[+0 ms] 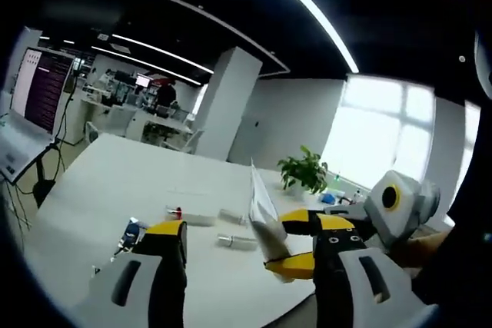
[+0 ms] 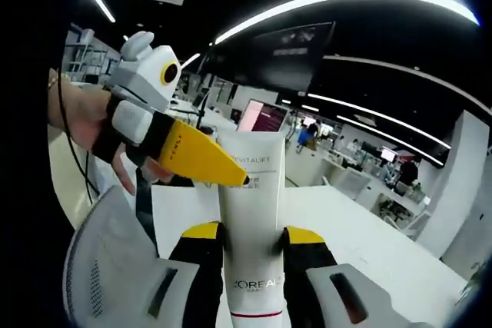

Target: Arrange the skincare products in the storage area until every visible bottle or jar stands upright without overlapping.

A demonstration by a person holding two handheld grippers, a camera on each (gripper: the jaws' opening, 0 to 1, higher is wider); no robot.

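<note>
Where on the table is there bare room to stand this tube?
The white table is bare across its far-left stretch, beyond the small bottles. It is crowded near the lying tubes and the potted plant. The right gripper holds the L'Oreal tube.

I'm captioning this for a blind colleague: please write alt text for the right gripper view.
The right gripper clamps an upright white L'Oreal tube between yellow-tipped jaws. The left gripper, in a person's hand, touches the tube's upper left, above a white table.

Table point(image 1: 115, 182) mostly bare on near/left side. Obstacles: small bottles point(image 1: 177, 213) lying mid-table, plant point(image 1: 306, 170) at far edge. White tube point(image 2: 250, 220) blocks space betw. grippers.
</note>
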